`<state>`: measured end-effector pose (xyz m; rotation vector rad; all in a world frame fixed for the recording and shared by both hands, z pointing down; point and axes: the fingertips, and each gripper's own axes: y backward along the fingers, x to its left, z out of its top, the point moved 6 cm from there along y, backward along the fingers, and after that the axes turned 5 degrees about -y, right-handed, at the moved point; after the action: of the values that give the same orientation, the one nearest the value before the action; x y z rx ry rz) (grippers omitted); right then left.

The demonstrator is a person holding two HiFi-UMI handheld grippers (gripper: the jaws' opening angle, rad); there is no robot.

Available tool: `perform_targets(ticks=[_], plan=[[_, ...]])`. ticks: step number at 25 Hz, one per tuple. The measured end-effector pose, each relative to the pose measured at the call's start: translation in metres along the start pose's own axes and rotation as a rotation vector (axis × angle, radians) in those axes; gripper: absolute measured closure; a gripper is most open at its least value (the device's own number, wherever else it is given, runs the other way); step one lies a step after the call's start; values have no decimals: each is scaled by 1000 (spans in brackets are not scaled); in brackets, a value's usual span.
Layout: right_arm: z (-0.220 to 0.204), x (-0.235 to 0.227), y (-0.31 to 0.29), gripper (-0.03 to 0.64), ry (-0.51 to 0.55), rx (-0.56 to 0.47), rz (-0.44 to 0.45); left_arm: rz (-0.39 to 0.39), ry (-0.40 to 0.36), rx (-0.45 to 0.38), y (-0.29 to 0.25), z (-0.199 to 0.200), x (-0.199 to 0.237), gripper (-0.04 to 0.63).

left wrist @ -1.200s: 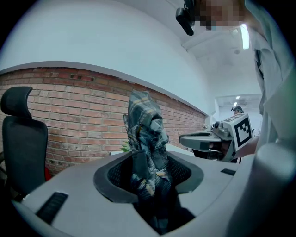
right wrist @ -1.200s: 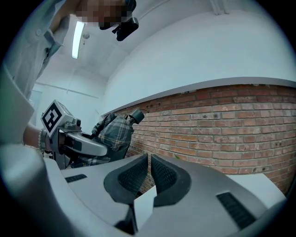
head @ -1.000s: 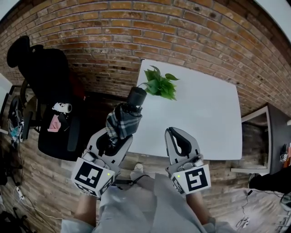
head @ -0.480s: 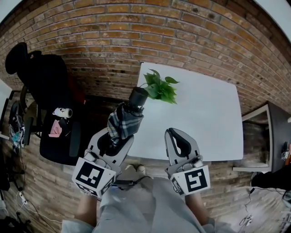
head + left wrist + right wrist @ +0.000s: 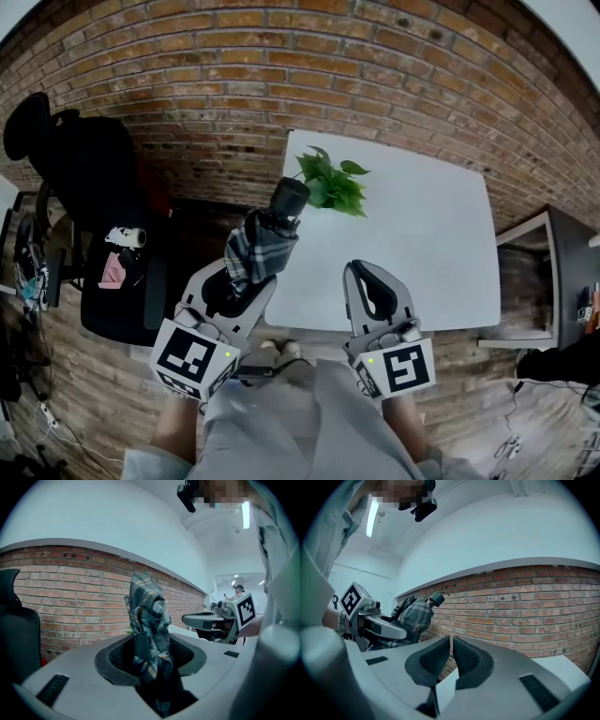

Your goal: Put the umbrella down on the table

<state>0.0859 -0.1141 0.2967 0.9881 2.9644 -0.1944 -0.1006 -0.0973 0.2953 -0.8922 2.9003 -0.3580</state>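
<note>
A folded plaid umbrella (image 5: 258, 248) with a black end cap sticks up and forward out of my left gripper (image 5: 234, 286), whose jaws are shut on its cloth body. It hangs over the near left edge of the white table (image 5: 422, 244), above the surface. In the left gripper view the umbrella (image 5: 149, 620) fills the gap between the pads. My right gripper (image 5: 375, 295) hovers at the table's near edge, shut and holding nothing; its pads (image 5: 464, 656) nearly meet. From the right gripper view the umbrella (image 5: 415, 613) shows at left.
A green potted plant (image 5: 330, 181) stands on the table's left side, just beyond the umbrella's tip. A black office chair (image 5: 89, 187) with small items on it is at left. A brick wall (image 5: 281, 56) runs behind. A dark side table (image 5: 562, 281) is at right.
Both grippers have edged slightly forward toward the table, with the umbrella still held in the left one. Neither gripper's jaws have changed.
</note>
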Motion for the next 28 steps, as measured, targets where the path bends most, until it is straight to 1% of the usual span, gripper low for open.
perform_targets(ticks=[8, 13, 17, 21, 28], plan=[[-1, 6, -8, 566, 4, 8, 3, -18, -5, 8, -4, -5, 8, 388], [1, 8, -8, 566, -1, -15, -1, -28, -10, 10, -5, -9, 6, 388], [-3, 7, -5, 566, 8, 11, 6, -36, -7, 11, -7, -9, 2, 388], [-5, 6, -3, 566, 4, 18, 0, -39, -12, 39, -9, -11, 0, 388], [-11, -2, 3, 566, -3, 28, -26, -89, -44, 60, -26, -17, -7, 388]])
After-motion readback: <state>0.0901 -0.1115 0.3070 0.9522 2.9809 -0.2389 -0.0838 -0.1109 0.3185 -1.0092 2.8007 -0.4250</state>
